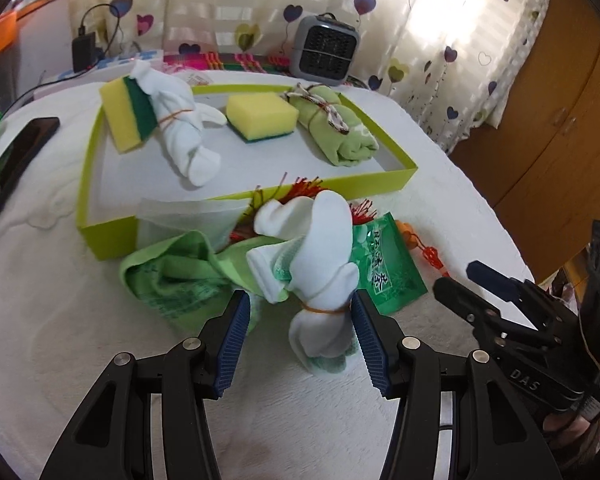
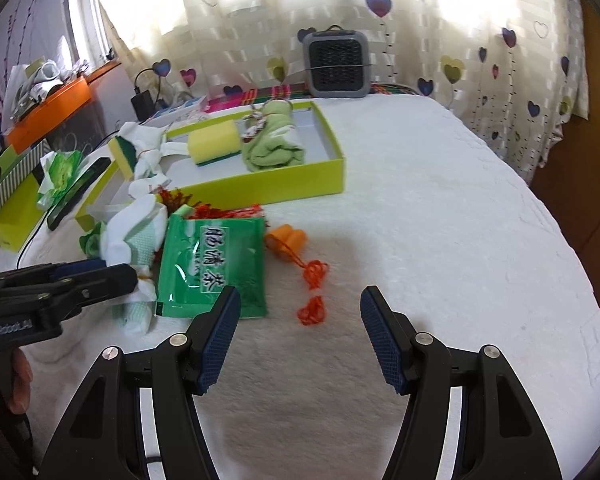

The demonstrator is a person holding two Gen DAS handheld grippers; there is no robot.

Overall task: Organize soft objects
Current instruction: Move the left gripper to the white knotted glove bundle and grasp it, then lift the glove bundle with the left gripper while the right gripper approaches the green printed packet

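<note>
White sock bundle point(image 1: 320, 264), banded with a rubber band near its lower end, lying on the white table cover point(image 1: 100, 320) directly between the spread fingers of the left gripper point(image 1: 300, 320). Right blue pad point(image 1: 370, 344) touching or just beside the banded waist; left pad point(image 1: 232, 340) apart from it, with bare cover between. Jaws wide, not closed on anything. Seen from the right wrist, same bundle point(image 2: 132, 236) just ahead of the left gripper's tips point(image 2: 100, 276).

Right gripper point(image 2: 300, 320) hovering over bare cover, fingers spread wide, holding nothing. Just beyond its left finger, a green tea packet point(image 2: 212, 264) lying flat; ahead between the fingers, an orange knotted cord point(image 2: 314, 292) leading back to small orange pieces point(image 2: 286, 240).

Beside the bundle, on its left, a loose green cloth point(image 1: 172, 276), partly under it. Red tassel threads point(image 1: 300, 188) behind, against the near wall of the lime-green tray point(image 1: 100, 236).

Inside the tray: a second white sock bundle point(image 1: 184, 136) with a yellow-green sponge point(image 1: 128, 116) leaning against it at the left, another sponge point(image 1: 260, 116) flat in the middle, a rolled green towel point(image 1: 336, 128) tied with string at the right.

Farther back, a grey fan heater point(image 1: 326, 46) before the heart-print curtain point(image 1: 440, 40). A dark phone point(image 1: 16, 156) at the far left.
</note>
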